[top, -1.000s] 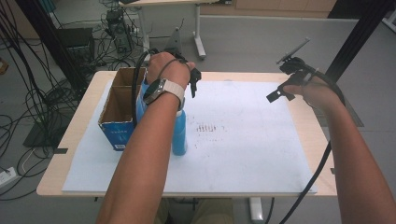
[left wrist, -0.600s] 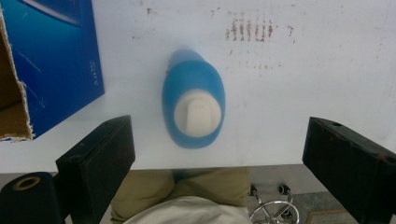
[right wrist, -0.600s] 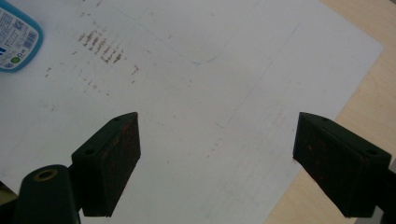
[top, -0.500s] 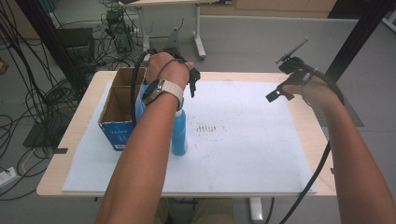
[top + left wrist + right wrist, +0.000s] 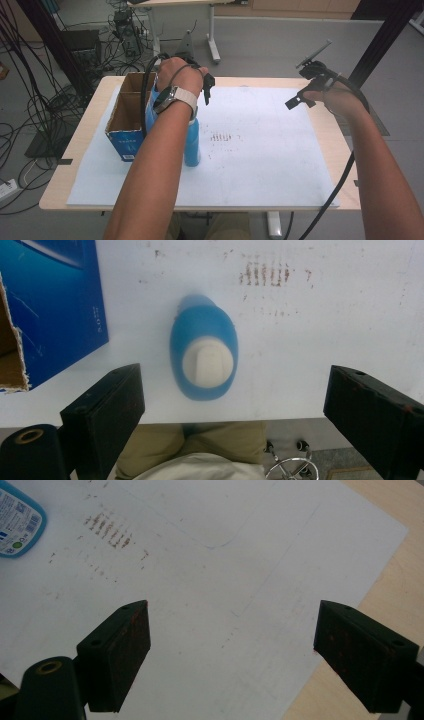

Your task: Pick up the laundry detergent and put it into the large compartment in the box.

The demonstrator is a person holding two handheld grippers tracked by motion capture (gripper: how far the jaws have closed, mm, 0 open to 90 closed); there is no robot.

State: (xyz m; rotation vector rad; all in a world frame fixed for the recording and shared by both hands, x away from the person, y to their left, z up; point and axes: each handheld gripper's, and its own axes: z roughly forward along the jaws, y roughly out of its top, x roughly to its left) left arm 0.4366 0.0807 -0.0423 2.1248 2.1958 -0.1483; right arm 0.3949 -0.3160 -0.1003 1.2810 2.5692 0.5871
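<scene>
Almost nothing has changed over the last second: both forearms, both grippers and the things on the table sit in the same places as in the earlier high views.

From above, the left forearm reaches forward from the bottom edge, a watch on its wrist, and the left gripper (image 5: 206, 89) hangs above the table just past the open cardboard box (image 5: 126, 116). A blue bottle (image 5: 192, 145) stands upright on the white sheet (image 5: 260, 165), just beside the box's right wall and partly hidden under the forearm. The right forearm reaches along the right side, holding the right gripper (image 5: 300, 97) raised over the sheet's far right corner, well apart from the bottle.

The left gripper view looks straight down on the bottle (image 5: 203, 356), showing its white cap between the two black jaws. The jaws are spread wide and do not touch it. The box's blue side (image 5: 55, 305) lies to the left.

The right gripper view shows its own jaws spread wide over bare, lightly stained sheet, with nothing between them. A corner of the bottle's label (image 5: 17, 522) shows at the upper left, and bare wooden tabletop (image 5: 385, 580) at the right.
</scene>
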